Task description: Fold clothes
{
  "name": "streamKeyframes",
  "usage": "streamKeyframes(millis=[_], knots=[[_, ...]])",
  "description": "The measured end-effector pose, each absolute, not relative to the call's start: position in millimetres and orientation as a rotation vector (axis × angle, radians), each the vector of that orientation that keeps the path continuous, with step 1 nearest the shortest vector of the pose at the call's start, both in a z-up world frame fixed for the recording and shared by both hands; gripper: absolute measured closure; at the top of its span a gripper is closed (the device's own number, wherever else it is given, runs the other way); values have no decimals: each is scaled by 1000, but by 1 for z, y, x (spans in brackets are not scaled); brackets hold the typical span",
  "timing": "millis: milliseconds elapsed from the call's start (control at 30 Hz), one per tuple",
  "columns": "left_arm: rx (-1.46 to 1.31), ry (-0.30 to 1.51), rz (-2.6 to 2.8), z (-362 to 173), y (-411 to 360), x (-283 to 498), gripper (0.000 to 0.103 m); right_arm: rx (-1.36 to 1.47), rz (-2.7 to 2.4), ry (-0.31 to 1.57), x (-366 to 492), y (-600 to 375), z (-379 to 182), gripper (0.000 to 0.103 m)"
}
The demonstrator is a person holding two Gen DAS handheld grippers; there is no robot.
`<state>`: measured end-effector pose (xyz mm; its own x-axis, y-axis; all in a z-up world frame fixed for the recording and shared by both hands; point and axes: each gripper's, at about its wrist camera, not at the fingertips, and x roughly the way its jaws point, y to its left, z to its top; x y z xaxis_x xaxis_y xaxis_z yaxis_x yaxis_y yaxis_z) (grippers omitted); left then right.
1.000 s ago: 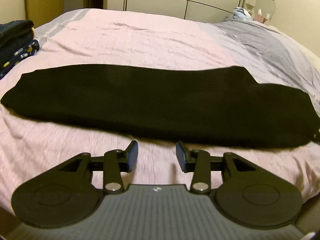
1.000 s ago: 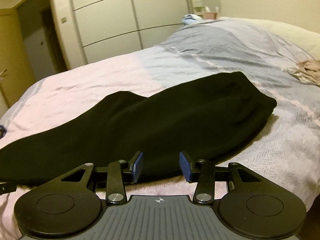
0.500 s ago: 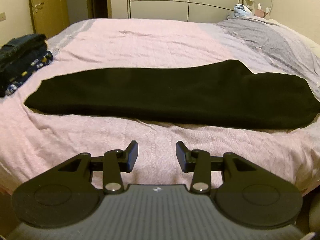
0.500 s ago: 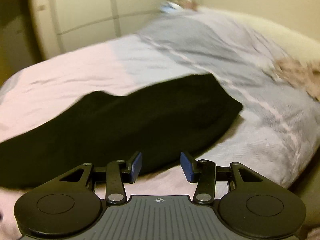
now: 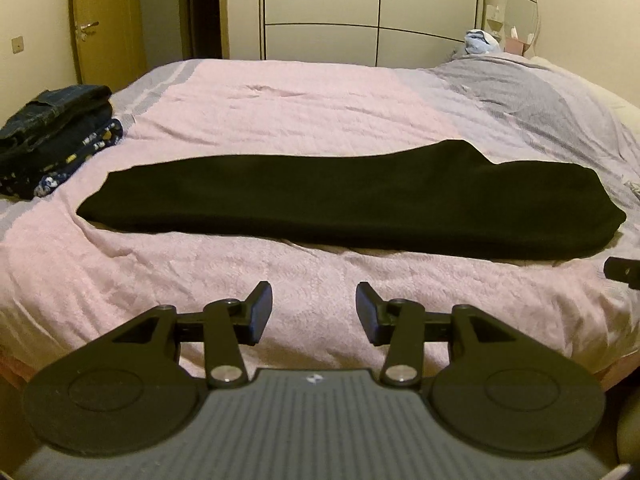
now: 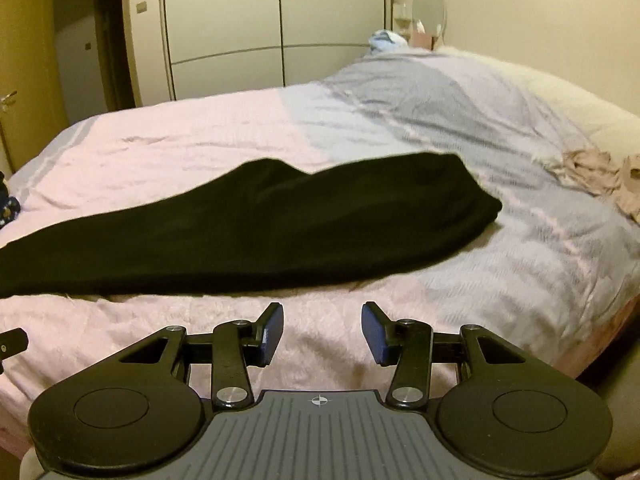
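The black garment (image 5: 344, 204) lies across the bed (image 5: 304, 116) as a long narrow strip, seemingly folded lengthwise only, so shorter folds look left to do, while the left gripper (image 5: 314, 312) and right gripper (image 6: 322, 332) hover before it, fingers apart and empty.

One black garment (image 5: 352, 208), one folded stack (image 5: 52, 136), two tools.

My black two-finger left gripper (image 5: 314, 312) is level, jaws spread wide and holding nothing. My black right gripper with blue pads (image 6: 322, 330) is equally agape and unloaded.
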<state>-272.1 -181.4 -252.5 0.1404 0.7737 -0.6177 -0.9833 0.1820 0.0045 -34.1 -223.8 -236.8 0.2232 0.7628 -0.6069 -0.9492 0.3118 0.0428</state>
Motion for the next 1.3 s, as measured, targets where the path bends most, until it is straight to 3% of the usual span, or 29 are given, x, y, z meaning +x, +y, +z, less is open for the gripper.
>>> streamKeyframes(millis=[833,1067,1200,1300], knots=[[-419,543,1540,-215,-211,-278,60,-308,1380,592,-22,-211,-229,56],[-455,496,1352,-216,-184,-255,60,-219,1272,688,45,-222,-246,56],[-478,492,1225,-228,-155,-237,66,-164,1263,728,86,-217,-255,56],[-463,516,1160,-239,-127,-216,77,-151,1309,738,100,-197,-258,56]])
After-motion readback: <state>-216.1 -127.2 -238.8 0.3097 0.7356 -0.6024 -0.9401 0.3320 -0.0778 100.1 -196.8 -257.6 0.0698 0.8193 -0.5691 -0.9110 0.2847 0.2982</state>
